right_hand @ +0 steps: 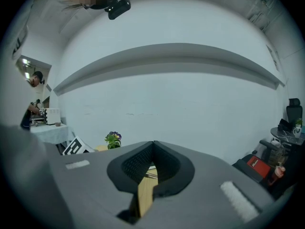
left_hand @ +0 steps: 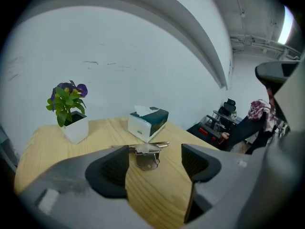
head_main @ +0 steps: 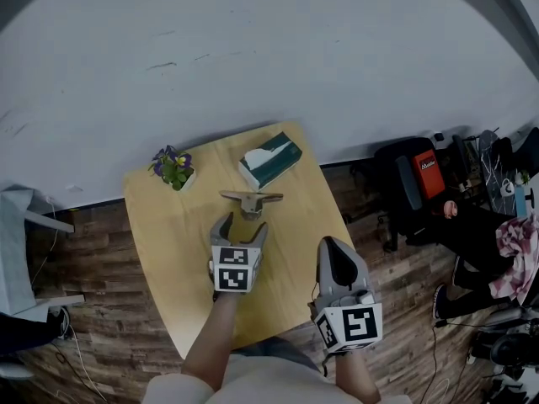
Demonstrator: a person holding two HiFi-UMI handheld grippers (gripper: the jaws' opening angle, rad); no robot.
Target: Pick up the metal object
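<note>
Judging by the head view, the silvery flat metal object (head_main: pixel 250 199) lies on the pale wooden table (head_main: pixel 160 225), just at the far side of the left gripper (head_main: pixel 242 225). Left gripper view: jaws wide apart, empty; straddle the object squarely before squeezing. Right gripper view: right gripper (right_hand: pixel 152 149) closed, empty.

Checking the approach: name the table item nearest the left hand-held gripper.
The metal object, just ahead of the left hand-held gripper; the tissue box and flower pot sit farther back.
</note>
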